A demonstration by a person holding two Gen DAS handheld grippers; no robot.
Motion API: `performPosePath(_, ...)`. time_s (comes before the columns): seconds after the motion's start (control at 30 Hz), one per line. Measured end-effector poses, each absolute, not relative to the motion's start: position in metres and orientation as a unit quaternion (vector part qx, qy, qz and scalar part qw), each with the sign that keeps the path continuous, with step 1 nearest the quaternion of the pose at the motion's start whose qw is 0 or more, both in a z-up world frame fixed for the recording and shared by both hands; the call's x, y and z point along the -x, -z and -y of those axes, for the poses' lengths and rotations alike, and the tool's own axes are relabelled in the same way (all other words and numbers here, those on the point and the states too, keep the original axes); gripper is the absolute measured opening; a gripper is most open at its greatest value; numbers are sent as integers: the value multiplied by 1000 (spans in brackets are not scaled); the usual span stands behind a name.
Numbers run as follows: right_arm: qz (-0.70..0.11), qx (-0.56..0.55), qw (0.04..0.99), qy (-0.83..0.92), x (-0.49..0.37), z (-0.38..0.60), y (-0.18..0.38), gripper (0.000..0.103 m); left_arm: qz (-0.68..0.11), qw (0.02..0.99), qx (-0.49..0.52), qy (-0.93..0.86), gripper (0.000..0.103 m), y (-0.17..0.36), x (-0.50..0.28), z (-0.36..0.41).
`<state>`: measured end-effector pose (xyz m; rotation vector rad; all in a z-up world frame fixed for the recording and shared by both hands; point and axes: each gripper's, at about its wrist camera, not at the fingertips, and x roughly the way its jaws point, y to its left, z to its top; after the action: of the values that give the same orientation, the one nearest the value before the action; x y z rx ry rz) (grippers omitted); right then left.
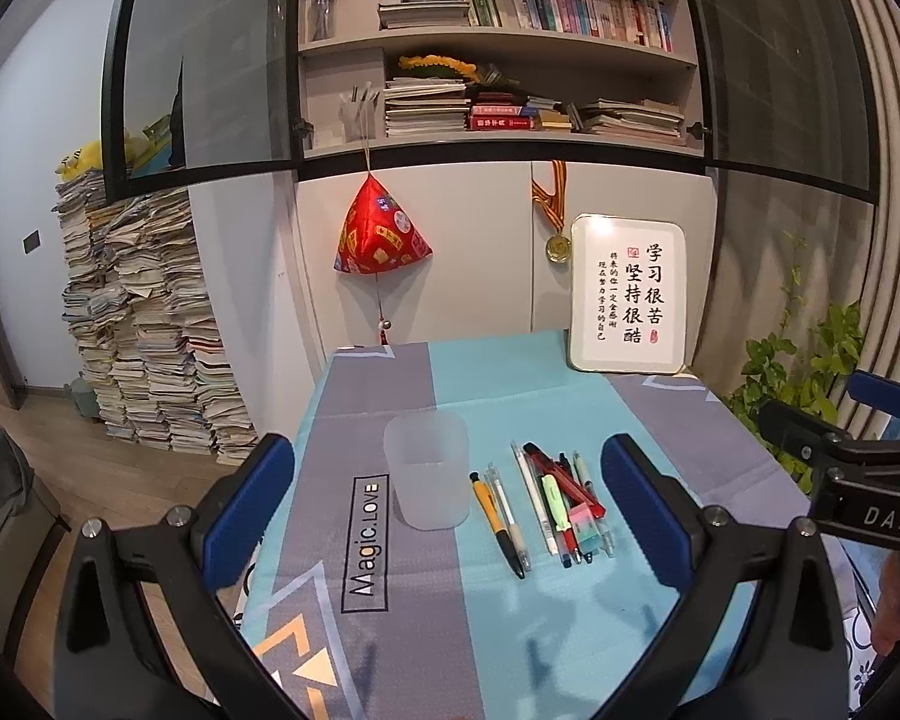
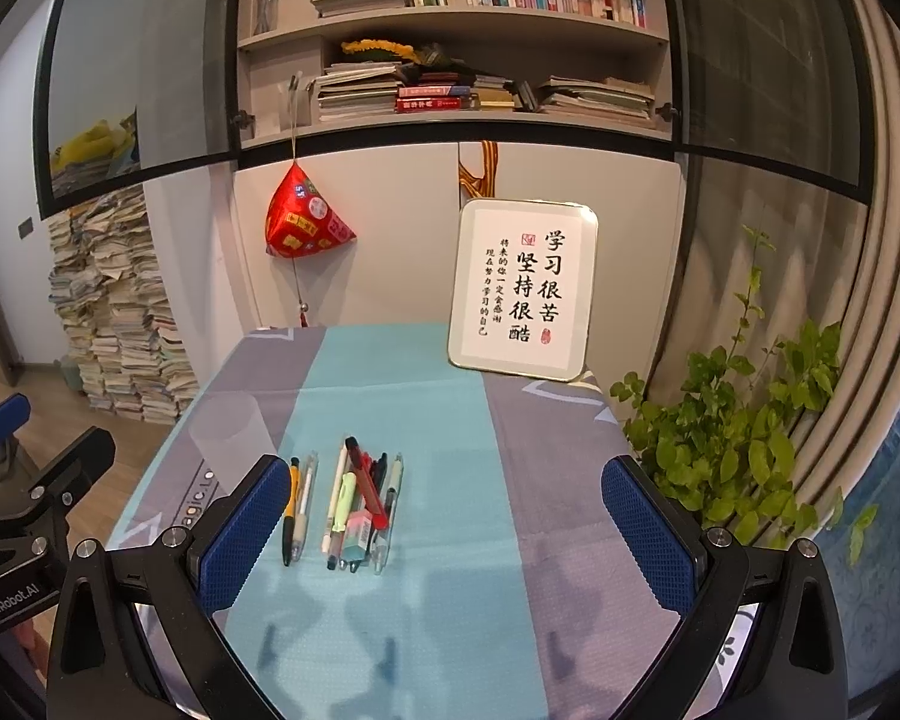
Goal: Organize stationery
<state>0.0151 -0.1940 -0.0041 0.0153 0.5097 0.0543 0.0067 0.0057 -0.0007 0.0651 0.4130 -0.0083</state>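
Both the left gripper (image 1: 447, 501) and right gripper (image 2: 444, 516) hover spread and empty; the loose mixed-colour pens (image 2: 354, 498) lie ahead beside the frosted translucent plastic cup (image 1: 429, 468); best pinch one pen mid-barrel.

In the right wrist view, the frosted translucent plastic cup (image 2: 229, 439) shows only in part: its lower near side sits behind the blue-padded left finger of the right gripper (image 2: 444, 531), and the black lettering on the grey-and-teal patterned tablecloth (image 2: 450, 408) is cut short there. In the left wrist view, pens overlap in the mixed bundle of pens and a highlighter (image 1: 564, 498), so their number cannot be told. Print on the pink-and-green eraser (image 1: 588, 521) is too small to read. The second handheld black gripper (image 1: 852, 468) runs off the right edge; whether its jaws are apart cannot be told there.
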Motion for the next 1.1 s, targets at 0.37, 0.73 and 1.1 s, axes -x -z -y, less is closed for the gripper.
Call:
performPosePath(0.37, -253, -7, 967, -26, -16, 194, 6, 103, -201, 979, -37, 4, 102, 5, -7, -5)
performPosePath(0.73, -256, -6, 966, -27, -16, 194, 9, 103, -202, 978, -55, -4, 102, 4, -11, -4)
performPosePath(1.1, -267, -6, 963, -25, -16, 193, 18, 103, -243, 970, -23, 15, 102, 11, -20, -9)
